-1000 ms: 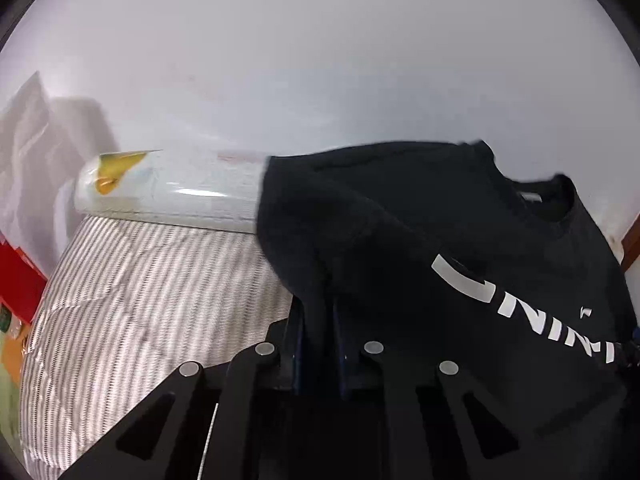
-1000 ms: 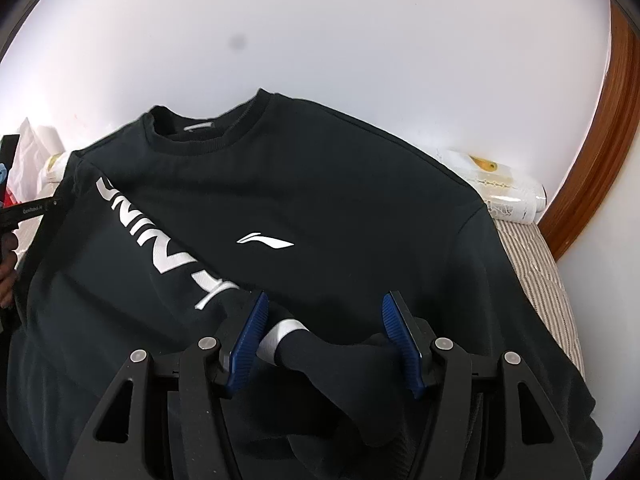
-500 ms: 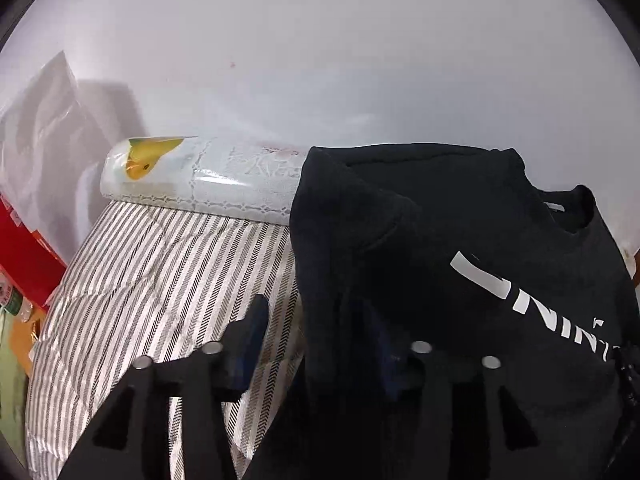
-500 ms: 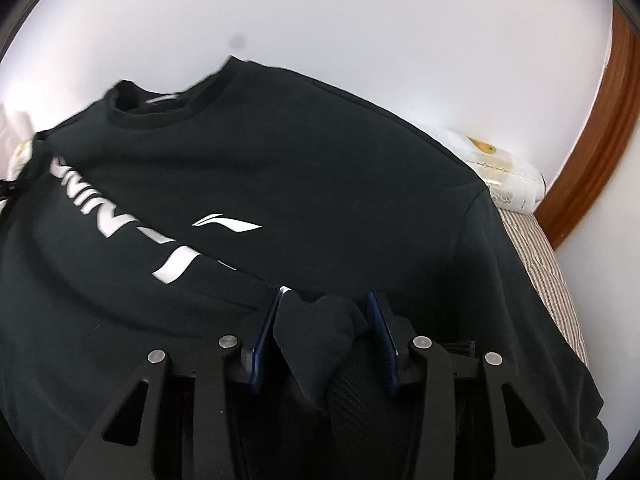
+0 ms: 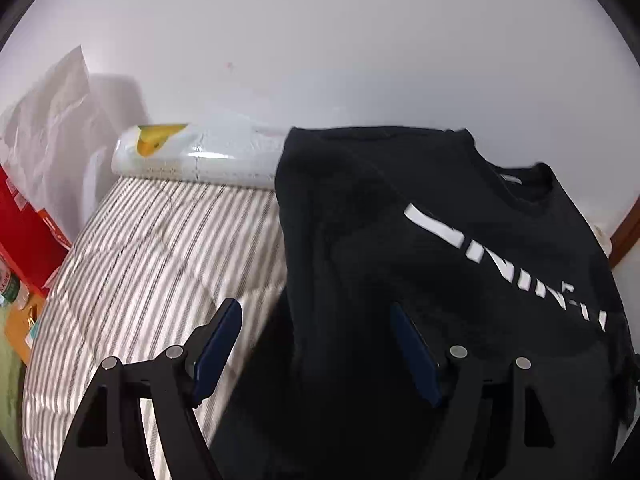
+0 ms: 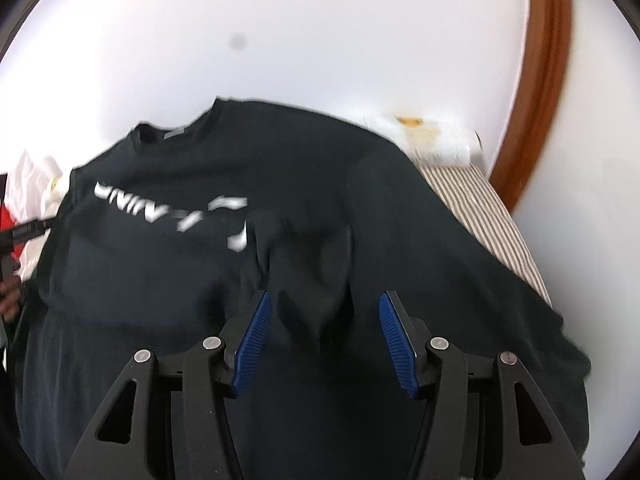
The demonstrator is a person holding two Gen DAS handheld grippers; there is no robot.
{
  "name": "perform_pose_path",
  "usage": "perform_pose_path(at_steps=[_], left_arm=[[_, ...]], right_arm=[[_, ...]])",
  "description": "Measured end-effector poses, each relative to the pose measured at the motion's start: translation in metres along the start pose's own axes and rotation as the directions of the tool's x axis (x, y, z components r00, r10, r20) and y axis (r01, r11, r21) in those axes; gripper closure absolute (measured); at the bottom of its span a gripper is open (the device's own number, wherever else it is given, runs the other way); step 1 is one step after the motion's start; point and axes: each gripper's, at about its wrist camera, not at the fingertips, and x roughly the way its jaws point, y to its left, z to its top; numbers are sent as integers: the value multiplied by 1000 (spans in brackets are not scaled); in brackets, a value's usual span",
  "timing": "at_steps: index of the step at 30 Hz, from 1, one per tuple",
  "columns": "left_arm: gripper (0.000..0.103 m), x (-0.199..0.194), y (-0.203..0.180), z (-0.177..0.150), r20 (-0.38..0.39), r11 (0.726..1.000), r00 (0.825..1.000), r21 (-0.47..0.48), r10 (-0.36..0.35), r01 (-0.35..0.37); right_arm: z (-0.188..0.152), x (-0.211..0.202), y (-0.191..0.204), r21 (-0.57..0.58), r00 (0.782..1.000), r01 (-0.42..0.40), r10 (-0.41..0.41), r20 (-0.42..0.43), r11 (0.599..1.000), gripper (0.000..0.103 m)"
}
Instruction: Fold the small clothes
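Observation:
A black sweatshirt (image 5: 420, 264) with white lettering lies on the striped bed, collar toward the wall. It also shows in the right wrist view (image 6: 280, 208). My left gripper (image 5: 316, 344) is open over the shirt's left edge, with a folded sleeve lying between the blue pads. My right gripper (image 6: 322, 332) is open above the shirt's lower middle, where a bunched sleeve end (image 6: 312, 280) lies between the fingers. Neither gripper holds the cloth.
The striped bedcover (image 5: 152, 264) runs left of the shirt. A wrapped white roll (image 5: 192, 156) lies against the wall. A red box (image 5: 24, 236) and white plastic (image 5: 52, 120) stand at the far left. A brown wooden frame (image 6: 536, 80) rises at the right.
Both grippers have opened and let go of the sleeves. The left was shut on black cloth a second ago. The right shut on its sleeve half a second ago and has now released it.

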Motion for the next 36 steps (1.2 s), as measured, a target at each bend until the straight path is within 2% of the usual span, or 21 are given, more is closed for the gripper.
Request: perform_pose_path(at_steps=[4, 7, 11, 12, 13, 14, 15, 18, 20, 22, 23, 25, 26, 28, 31, 33, 36], left_arm=[[28, -8, -4, -18, -13, 1000, 1000, 7, 1, -1], [28, -4, -6, -22, -24, 1000, 1000, -4, -11, 11], [27, 4, -4, -28, -62, 1000, 998, -11, -28, 27], [27, 9, -5, -28, -69, 1000, 997, -5, -19, 19], [27, 11, -6, -31, -74, 1000, 997, 2, -10, 10], [27, 13, -5, -34, -75, 1000, 997, 8, 2, -1], [27, 13, -5, -36, -67, 1000, 998, 15, 8, -7], [27, 11, -3, -37, -65, 1000, 998, 17, 10, -9], [27, 11, 0, -36, -66, 1000, 998, 7, 9, -9], [27, 10, 4, -33, -68, 1000, 998, -4, 3, -4], [27, 7, 7, -33, -67, 1000, 998, -13, -2, 1], [27, 2, 11, -32, -60, 1000, 998, -17, -9, 8], [27, -1, 14, -32, -53, 1000, 999, -18, -12, 11], [26, -6, 18, -30, -40, 1000, 999, -21, -24, 23], [24, -11, 21, -28, -23, 998, 998, -36, -56, 55], [24, -9, 20, -27, -27, 997, 997, -32, -66, 65], [24, 2, 11, -30, -53, 998, 997, 7, -56, 56]], right_arm=[[-18, -5, -6, 41, 999, -43, 43, 12, 998, 47], [-17, -4, -4, 73, 995, -90, 87, 41, 993, 47], [-5, 14, 10, 61, 997, -63, 60, 51, 996, 48], [-2, 22, 13, 52, 999, -21, 19, 42, 998, 56], [-1, 29, 15, 37, 999, 30, -31, 29, 999, 81], [1, 33, 18, 12, 998, 52, -52, 24, 999, 91], [2, 32, 18, 2, 999, 20, -20, 34, 1000, 91], [-1, 5, 8, 27, 989, 21, -25, 149, 999, 91], [-4, 12, 2, 30, 993, 78, -81, 82, 996, 91], [-9, 28, 1, 22, 997, 80, -80, 14, 997, 90], [-10, 29, 4, 2, 995, 95, -95, 8, 995, 90], [-5, 16, 10, -7, 994, 101, -101, 39, 995, 81], [-1, 5, 11, 11, 993, 89, -90, 74, 996, 77], [7, -13, 18, 34, 986, 49, -54, 159, 998, 64], [22, -21, 46, -44, 975, 16, -6, 220, 999, 63], [26, -11, 68, -99, 976, 12, 10, 216, 995, 63], [29, 20, 98, -145, 986, -41, 63, 152, 989, 63]])
